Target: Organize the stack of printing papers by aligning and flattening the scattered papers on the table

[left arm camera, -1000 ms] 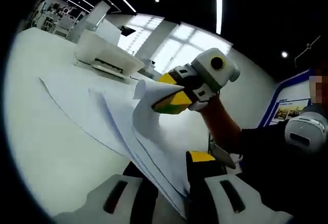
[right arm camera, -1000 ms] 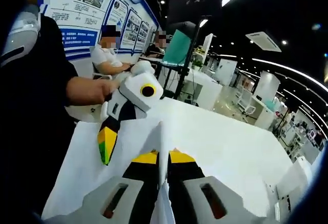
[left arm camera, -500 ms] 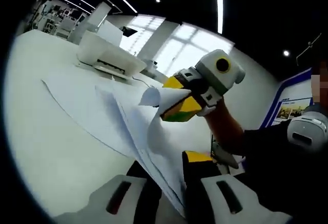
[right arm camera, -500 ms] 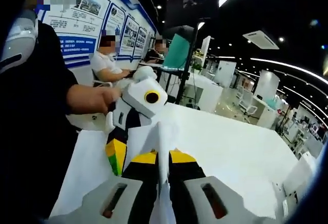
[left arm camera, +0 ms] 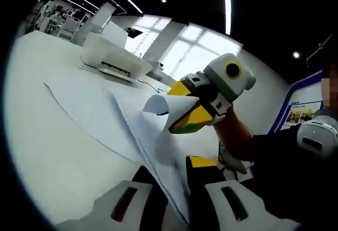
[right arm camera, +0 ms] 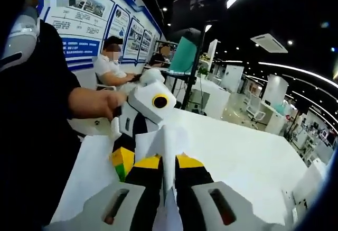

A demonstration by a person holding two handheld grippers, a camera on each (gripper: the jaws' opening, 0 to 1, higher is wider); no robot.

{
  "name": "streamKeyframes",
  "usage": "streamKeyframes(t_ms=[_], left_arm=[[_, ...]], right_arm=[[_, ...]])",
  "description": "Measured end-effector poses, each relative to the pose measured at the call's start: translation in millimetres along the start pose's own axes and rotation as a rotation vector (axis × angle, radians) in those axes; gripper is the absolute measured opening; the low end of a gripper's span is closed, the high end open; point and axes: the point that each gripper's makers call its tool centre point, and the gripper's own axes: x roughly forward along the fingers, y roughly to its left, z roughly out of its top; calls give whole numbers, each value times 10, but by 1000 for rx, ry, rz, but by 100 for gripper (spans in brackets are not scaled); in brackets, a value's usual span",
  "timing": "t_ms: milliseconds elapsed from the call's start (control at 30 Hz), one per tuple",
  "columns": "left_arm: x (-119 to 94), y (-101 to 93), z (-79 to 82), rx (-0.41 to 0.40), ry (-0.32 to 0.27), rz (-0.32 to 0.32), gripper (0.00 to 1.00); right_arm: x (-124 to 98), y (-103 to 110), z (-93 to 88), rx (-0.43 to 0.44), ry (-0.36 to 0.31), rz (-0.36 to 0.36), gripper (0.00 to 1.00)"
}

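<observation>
A stack of white printing papers (left arm camera: 132,125) is lifted off the white table (left arm camera: 47,151), its sheets fanned and curling. In the left gripper view, my left gripper (left arm camera: 177,174) is shut on the stack's lower edge. My right gripper (left arm camera: 182,110), yellow and green at the jaws, comes in from the right and pinches an upper curled corner. In the right gripper view, my right gripper (right arm camera: 169,162) is shut on the papers' thin upright edge (right arm camera: 168,141). My left gripper (right arm camera: 124,162) clamps the same papers just to its left, held by a person's hand (right arm camera: 100,104).
A white printer (left arm camera: 111,56) stands at the far end of the table. The person's dark sleeve (right arm camera: 37,99) is on the left. A seated person (right arm camera: 113,64) works at a desk beside a monitor (right arm camera: 185,51), below blue wall posters (right arm camera: 79,25).
The two grippers have drawn closer together along the papers. In the right gripper view the left gripper has slid in towards my jaws. The held corner curls more.
</observation>
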Motion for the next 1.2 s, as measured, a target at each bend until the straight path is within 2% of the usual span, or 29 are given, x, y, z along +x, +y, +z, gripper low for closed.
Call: streamKeyframes(t_ms=[100, 333, 433, 600, 733, 1200], left_arm=[[12, 19, -20, 20, 4, 18, 8], [18, -3, -28, 19, -6, 28, 7], [3, 10, -26, 17, -8, 34, 7], [-36, 32, -20, 3, -17, 44, 7], [-63, 39, -31, -16, -16, 49, 7], [-120, 44, -29, 8, -13, 87, 7]], right_arm=[[-25, -48, 42, -37, -16, -32, 14], [-125, -227, 47, -38, -36, -111, 26], [-160, -317, 12, -29, -28, -147, 26], [-224, -391, 23, -3, -45, -166, 26], [-308, -493, -42, 35, -51, -194, 26], [-626, -853, -212, 151, -88, -293, 29]])
